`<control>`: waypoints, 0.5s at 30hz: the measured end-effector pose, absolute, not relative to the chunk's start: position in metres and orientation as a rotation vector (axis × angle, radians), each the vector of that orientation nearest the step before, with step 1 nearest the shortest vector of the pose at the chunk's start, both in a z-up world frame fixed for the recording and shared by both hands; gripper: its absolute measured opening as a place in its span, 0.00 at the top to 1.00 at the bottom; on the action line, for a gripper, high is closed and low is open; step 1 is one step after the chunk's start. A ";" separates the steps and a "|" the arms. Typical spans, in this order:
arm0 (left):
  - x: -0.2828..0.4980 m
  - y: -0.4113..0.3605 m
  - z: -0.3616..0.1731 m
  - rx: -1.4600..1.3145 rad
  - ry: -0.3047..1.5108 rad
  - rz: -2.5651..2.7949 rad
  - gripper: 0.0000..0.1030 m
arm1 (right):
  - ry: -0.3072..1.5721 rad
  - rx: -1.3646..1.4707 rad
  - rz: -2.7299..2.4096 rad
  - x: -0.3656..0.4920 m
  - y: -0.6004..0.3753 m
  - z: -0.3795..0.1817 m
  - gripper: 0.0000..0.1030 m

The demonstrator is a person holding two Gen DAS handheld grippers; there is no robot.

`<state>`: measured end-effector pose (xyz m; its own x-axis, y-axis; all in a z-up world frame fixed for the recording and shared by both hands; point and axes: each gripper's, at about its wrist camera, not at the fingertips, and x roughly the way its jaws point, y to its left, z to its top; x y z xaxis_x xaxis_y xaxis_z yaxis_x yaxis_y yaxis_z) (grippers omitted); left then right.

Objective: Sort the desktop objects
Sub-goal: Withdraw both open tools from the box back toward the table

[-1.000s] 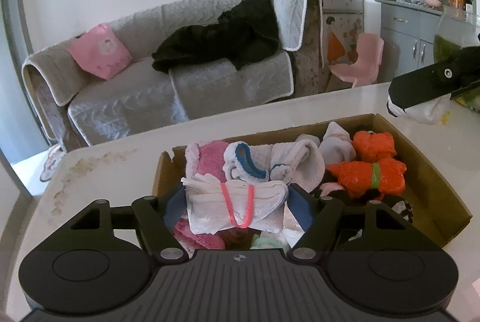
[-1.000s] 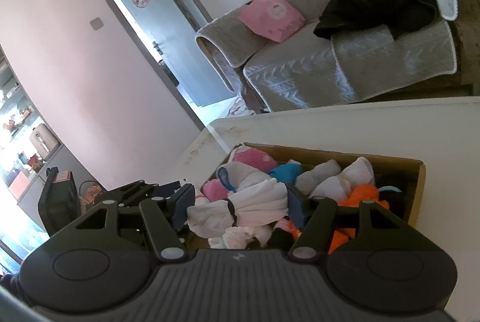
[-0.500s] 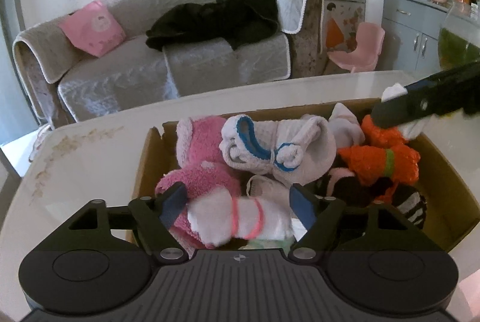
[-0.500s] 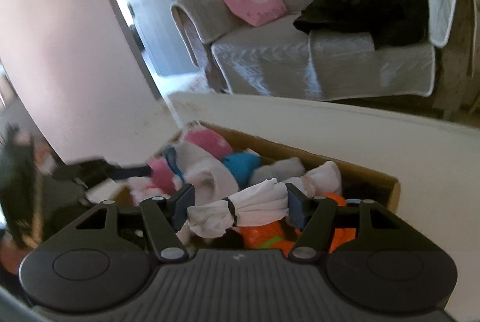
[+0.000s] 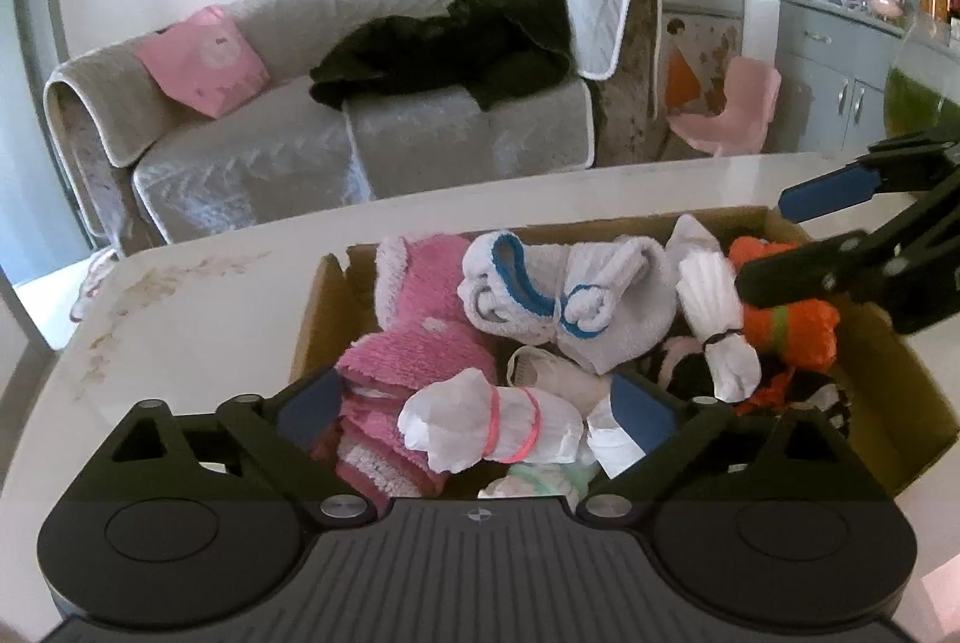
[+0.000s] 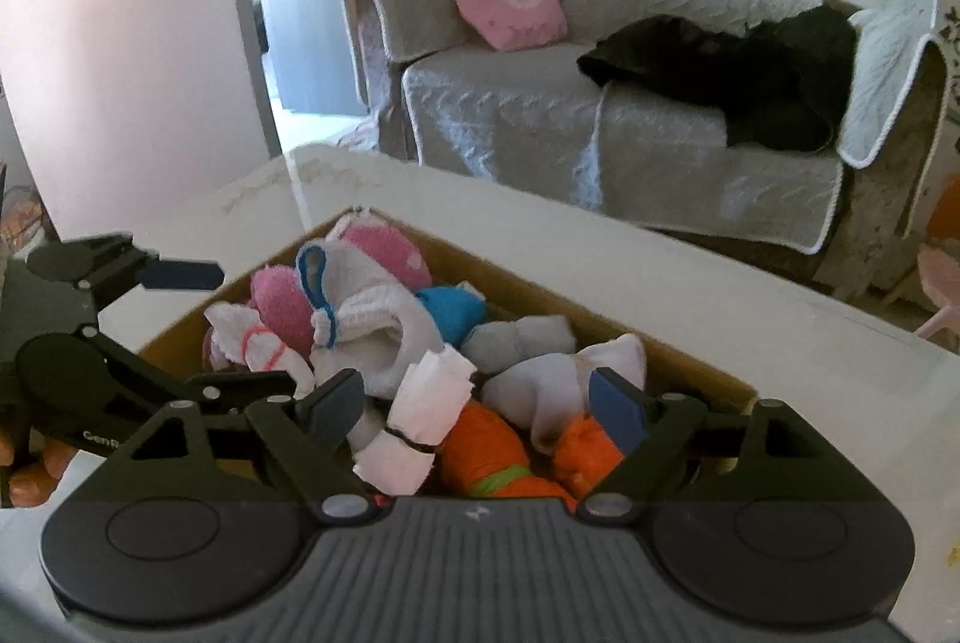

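A cardboard box [image 5: 912,385] full of rolled socks stands on the white table [image 5: 210,295]. My left gripper [image 5: 477,409] hovers over its near left part with its jaws opening. A white sock bundle with a pink band [image 5: 492,430] lies loose in the box between the fingers, free of both pads. My right gripper [image 6: 477,409] is over the box's right part, its jaws also opening. A white bundle with a black band [image 6: 414,427] rests on orange socks [image 6: 486,451], apart from the pads. Each view shows the other gripper at its edge: the right one [image 5: 792,241] and the left one [image 6: 228,331].
Pink fluffy socks [image 5: 420,319], a white roll with blue trim [image 5: 564,295] and a blue sock [image 6: 450,307] fill the box [image 6: 678,361]. Beyond the table [image 6: 720,295] stands a grey sofa [image 5: 300,151], with a pink chair [image 5: 732,115] and grey cabinets [image 5: 840,67] at the right.
Both grippers held their white bundles between the pads a second ago. Now both jaws have spread and the bundles lie in the box. The right gripper has rolled and swung toward the sofa.
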<state>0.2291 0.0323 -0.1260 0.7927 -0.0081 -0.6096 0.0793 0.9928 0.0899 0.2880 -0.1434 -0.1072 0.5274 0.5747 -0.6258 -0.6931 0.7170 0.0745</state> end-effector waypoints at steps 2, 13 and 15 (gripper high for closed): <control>0.219 0.033 -0.119 0.108 0.637 -0.043 0.03 | 0.650 -0.173 0.757 0.280 -0.152 -0.102 0.23; 0.143 -0.009 -0.113 0.111 0.599 -0.121 0.00 | 0.554 -0.120 0.635 0.172 -0.215 -0.106 0.21; 0.139 -0.023 -0.125 0.108 0.629 -0.147 0.00 | 0.564 -0.110 0.592 0.158 -0.221 -0.118 0.20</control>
<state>0.1385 -0.0231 -0.1249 0.7989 -0.1046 -0.5923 0.1698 0.9839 0.0553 0.1582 -0.2211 -0.1183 0.6842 0.4981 -0.5327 -0.5568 0.8285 0.0596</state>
